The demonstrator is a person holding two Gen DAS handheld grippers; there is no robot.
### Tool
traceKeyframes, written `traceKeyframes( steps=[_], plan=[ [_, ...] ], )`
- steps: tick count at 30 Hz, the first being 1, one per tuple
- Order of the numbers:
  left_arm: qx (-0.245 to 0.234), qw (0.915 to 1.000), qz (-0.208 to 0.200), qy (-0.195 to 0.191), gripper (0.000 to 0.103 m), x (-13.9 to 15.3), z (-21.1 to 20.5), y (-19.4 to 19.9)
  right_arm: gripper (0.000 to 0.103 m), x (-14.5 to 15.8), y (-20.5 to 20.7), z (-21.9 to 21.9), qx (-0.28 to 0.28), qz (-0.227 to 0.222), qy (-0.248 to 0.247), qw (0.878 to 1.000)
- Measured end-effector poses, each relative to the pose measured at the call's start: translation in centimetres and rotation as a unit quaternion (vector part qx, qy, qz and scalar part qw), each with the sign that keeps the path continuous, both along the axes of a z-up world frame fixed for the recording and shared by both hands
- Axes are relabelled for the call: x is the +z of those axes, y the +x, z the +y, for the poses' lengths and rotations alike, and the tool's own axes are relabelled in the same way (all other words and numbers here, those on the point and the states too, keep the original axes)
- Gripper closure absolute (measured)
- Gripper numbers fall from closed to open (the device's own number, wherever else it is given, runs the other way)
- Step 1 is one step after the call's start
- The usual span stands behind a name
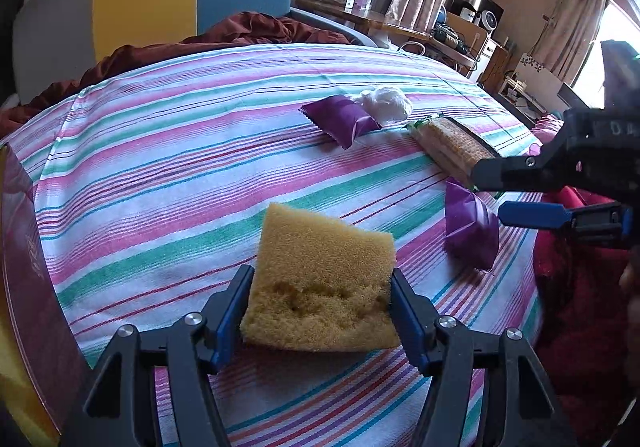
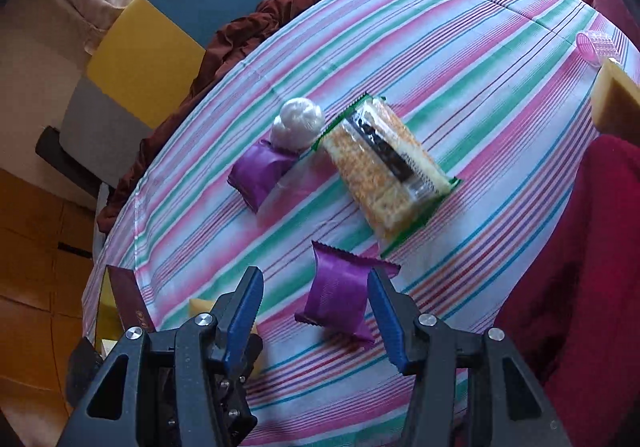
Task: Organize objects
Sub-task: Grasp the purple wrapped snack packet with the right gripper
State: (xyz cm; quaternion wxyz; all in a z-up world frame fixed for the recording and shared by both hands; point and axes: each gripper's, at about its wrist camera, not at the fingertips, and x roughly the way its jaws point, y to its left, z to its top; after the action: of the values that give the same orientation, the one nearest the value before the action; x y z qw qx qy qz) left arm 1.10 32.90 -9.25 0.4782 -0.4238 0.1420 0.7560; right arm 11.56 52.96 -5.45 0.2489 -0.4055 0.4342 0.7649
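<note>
**Ana:** While the left gripper (image 1: 320, 311) has its blue pads pressed into both sides of the yellow sponge (image 1: 320, 279), what is the right one doing?

**Ben:** The right gripper (image 2: 316, 307) stands wide apart with nothing clamped. A purple packet (image 2: 340, 299) sits between its fingers, close against the right finger (image 2: 386, 319) and clear of the left one.

**Ana:** Which way does the sponge point?

**Ben:** Its long side runs away from the left gripper, tilted a little to the left, and it is lifted above the striped cloth (image 1: 180, 167). Only the near end is squeezed.

**Ana:** And the packet?

**Ben:** Its crimped ends face up and down in the right wrist view, so its length runs roughly along the fingers. Farther out lies the cracker pack (image 2: 384, 175), its long axis slanting from upper left to lower right, with a dark label strip whose print is too blurred to read.

**Ana:** Any readable writing at all?

**Ben:** None. Beyond the crackers, a second purple packet (image 2: 260, 171) touches a white plastic wad (image 2: 298, 123). A dark red box (image 2: 130, 299) stands at the cloth's left edge; gold marks show on it, illegible.
</note>
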Motion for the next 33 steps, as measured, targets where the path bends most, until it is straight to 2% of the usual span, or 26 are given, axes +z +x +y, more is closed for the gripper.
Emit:
traceKeyframes(
  steps=[2,5,9,18,22,23,24,25,29,33],
  plan=[
    [0.000,1.0000,-0.001,0.003,0.036,0.0,-0.2,0.0,0.048,-0.7,-0.1,-0.2,0.001,-0.010,-0.002,1.000],
    [0.002,1.0000,0.001,0.004,0.036,0.0,-0.2,0.0,0.048,-1.0,-0.6,-0.3,0.002,-0.027,0.025,0.999],
    [0.003,1.0000,0.002,0.006,0.036,0.0,-0.2,0.1,0.048,-1.8,-0.8,-0.2,0.003,-0.041,0.015,0.999],
    [0.001,0.9999,0.009,0.012,0.035,-0.1,-0.3,0.3,0.048,-2.3,-0.1,-0.7,0.008,-0.035,0.005,0.999],
    [0.001,0.9999,0.010,0.012,0.035,-0.1,-0.3,0.3,0.048,-2.6,-0.7,-1.0,0.018,-0.044,0.028,0.998],
    [0.001,0.9999,0.011,0.012,0.035,-0.1,-0.3,0.3,0.048,-2.6,-0.9,-1.1,0.024,-0.046,0.037,0.998],
    [0.001,0.9999,0.011,0.012,0.035,-0.1,-0.3,0.3,0.055,-2.6,-1.0,-1.3,0.033,-0.052,0.049,0.997],
    [0.002,0.9999,0.011,0.012,0.035,-0.1,-0.3,0.3,0.070,-2.6,-1.2,-1.7,0.045,-0.061,0.065,0.995],
    [0.002,0.9998,0.015,0.009,0.035,-0.2,-0.1,0.4,0.069,-2.6,-1.7,-2.5,0.071,-0.072,0.089,0.991],
    [-0.001,0.9998,0.020,0.003,0.036,-0.1,0.0,0.4,0.069,-2.8,-1.5,-2.1,0.072,-0.068,0.083,0.992]
  ],
)
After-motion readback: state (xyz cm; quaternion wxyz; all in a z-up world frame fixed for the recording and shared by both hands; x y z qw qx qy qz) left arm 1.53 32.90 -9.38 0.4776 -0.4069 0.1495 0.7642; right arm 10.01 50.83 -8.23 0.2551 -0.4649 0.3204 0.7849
